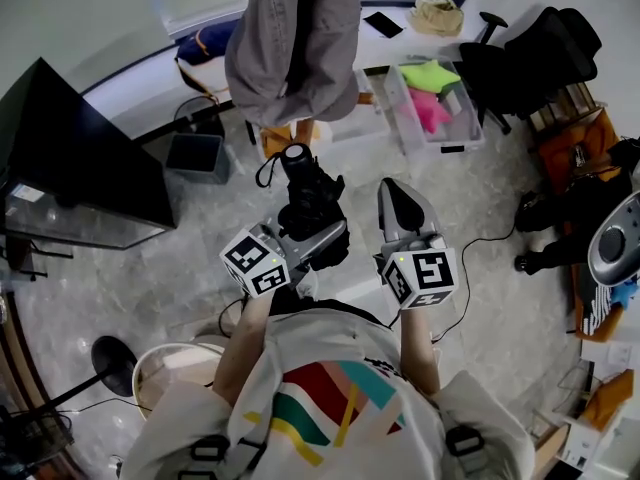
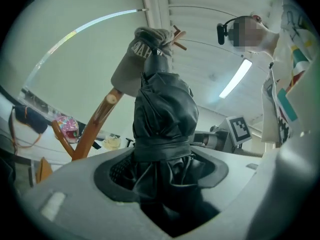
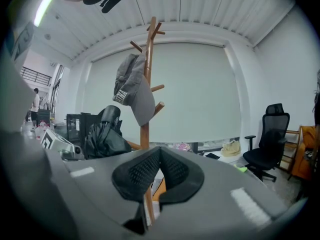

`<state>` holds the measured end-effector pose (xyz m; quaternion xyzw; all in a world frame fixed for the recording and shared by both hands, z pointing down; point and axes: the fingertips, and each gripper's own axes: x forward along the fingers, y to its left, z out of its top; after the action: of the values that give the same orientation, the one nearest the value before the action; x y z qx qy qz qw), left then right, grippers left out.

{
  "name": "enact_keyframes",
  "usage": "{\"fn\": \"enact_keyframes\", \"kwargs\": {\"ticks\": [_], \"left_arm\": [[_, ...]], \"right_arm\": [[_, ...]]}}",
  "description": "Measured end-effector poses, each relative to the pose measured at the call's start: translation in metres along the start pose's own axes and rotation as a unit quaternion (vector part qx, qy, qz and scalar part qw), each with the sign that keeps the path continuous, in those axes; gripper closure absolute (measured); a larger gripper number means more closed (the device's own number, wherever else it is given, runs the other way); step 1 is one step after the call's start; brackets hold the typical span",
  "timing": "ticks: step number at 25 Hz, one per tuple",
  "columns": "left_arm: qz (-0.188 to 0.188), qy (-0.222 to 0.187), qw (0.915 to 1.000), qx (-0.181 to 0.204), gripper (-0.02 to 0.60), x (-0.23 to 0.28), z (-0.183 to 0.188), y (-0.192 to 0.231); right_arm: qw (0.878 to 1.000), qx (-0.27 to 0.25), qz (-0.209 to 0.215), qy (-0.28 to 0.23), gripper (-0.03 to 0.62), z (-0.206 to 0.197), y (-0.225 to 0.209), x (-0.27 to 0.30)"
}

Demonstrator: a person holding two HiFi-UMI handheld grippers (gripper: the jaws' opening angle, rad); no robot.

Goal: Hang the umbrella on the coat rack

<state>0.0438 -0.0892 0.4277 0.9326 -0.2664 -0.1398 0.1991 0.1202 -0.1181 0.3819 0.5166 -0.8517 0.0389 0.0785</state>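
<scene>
Umbrella (image 2: 162, 119) btwn left gripper (image 2: 165, 173) jaws

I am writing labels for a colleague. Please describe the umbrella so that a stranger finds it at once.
Find the wooden coat rack carrying a grey cap. Near it, the left gripper is shut on the umbrella: a folded black bundle bound by a band, the only thing held.
</scene>
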Motion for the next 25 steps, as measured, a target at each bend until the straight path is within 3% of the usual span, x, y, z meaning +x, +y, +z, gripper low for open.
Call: {"fn": "enact_keyframes", "kwargs": {"ticks": [14, 25], "left_arm": [[-0.011, 0.035, 0.998, -0.052, 0.285, 0.02, -0.053, 0.018], [-0.008, 0.037, 0.9969, -0.069, 0.285, 0.022, -0.062, 0.027]], "right_arm": [[1.0, -0.009, -0.011, 0.023, 0.591, -0.011, -0.008, -0.002], [0.999, -0.008, -0.014, 0.038, 0.591, -0.021, -0.01, -0.005]]}}
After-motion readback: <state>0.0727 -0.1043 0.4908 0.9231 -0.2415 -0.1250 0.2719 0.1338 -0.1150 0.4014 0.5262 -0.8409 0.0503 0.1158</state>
